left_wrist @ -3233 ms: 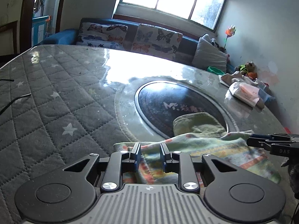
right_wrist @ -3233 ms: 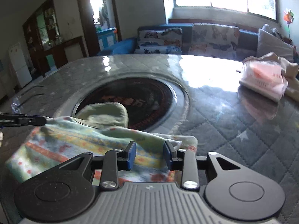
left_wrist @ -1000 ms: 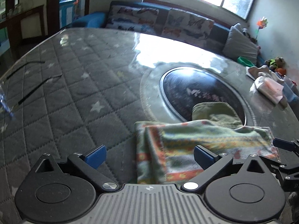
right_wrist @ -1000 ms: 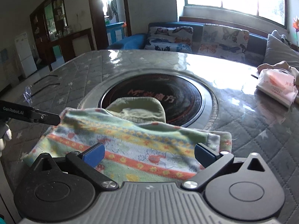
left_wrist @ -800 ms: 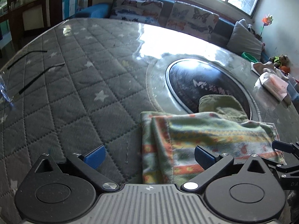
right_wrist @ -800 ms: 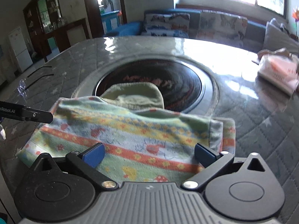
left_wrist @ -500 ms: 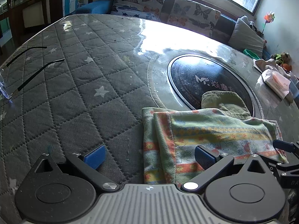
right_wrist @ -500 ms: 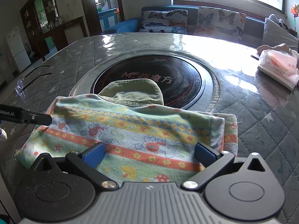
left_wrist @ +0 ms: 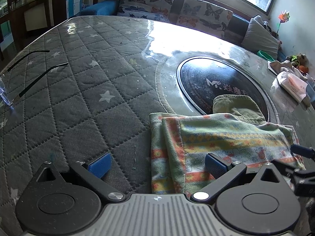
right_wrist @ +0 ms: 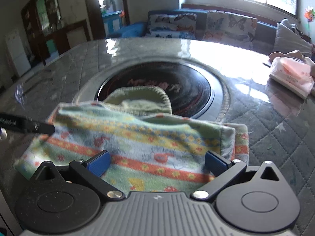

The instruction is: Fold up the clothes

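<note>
A folded patterned cloth [left_wrist: 220,143] with orange, yellow and green bands lies flat on the quilted grey table [left_wrist: 82,102]. Under its far edge an olive green garment [left_wrist: 236,106] sticks out onto the dark round inset. My left gripper [left_wrist: 156,165] hangs open over the cloth's left end, nothing between its blue pads. My right gripper [right_wrist: 156,163] is open too, above the same cloth [right_wrist: 137,147] near its right end, with the olive garment [right_wrist: 141,98] beyond. Each gripper's finger shows at the edge of the other view.
A black round inset [left_wrist: 216,82] sits mid-table. A wrapped pink and white packet [right_wrist: 291,74] lies at the far right with other small things. Thin black cables [left_wrist: 39,72] and a clear plastic piece lie at the left. A sofa with butterfly cushions [left_wrist: 173,13] stands behind.
Both grippers, shut on the cloth 3.2 s ago, have let go and stand open. The cloth now lies flat, and both grippers have drawn back a little.
</note>
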Tool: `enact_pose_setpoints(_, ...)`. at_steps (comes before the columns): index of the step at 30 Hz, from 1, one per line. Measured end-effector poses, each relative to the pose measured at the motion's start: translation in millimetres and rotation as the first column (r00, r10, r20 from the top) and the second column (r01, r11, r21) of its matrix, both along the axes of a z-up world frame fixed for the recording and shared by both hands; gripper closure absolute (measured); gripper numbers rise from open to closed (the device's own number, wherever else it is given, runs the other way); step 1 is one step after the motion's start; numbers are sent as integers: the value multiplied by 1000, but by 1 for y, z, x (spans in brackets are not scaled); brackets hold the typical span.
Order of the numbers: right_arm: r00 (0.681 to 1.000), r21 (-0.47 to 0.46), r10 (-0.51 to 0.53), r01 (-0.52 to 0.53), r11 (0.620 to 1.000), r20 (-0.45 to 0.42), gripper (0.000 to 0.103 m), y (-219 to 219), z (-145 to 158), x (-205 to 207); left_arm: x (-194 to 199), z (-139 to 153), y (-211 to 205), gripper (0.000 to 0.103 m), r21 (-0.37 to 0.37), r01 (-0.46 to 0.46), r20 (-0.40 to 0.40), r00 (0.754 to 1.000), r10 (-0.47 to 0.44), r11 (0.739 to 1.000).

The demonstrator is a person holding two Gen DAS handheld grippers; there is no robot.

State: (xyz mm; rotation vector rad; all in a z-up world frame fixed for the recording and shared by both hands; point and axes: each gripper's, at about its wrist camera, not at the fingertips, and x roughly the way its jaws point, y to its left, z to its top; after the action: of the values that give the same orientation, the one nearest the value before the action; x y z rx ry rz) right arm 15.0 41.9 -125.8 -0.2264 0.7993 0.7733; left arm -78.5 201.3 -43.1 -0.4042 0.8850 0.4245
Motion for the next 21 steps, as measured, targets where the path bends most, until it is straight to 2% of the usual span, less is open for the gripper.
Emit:
enact_pose_setpoints(4, 999, 31, 38, -39, 999, 35, 0, 0, 12, -9, 0, 2, 2, 0, -12, -4, -4, 1000, 4, 1000)
enact_pose_setpoints(9, 973, 35, 217, -220, 975, 79, 0, 15, 28, -38, -9, 8, 6, 0, -10, -11, 13, 1000, 11, 1000)
enact_pose_setpoints(12, 938, -5, 329, -331, 944, 110, 1, 31, 29, -60, -14, 11, 9, 0, -3, -17, 21, 1000, 17, 1000)
enact_pose_setpoints(16, 865, -88, 482, -474, 876, 141, 7, 56, 25, -95, -17, 11, 13, 0, -10, -41, 14, 999, 41, 999)
enact_pose_setpoints(21, 785, -173, 599, -575, 800, 159, 23, 81, 13, -128, -21, 13, 19, 0, -38, -81, 21, 996, 82, 996)
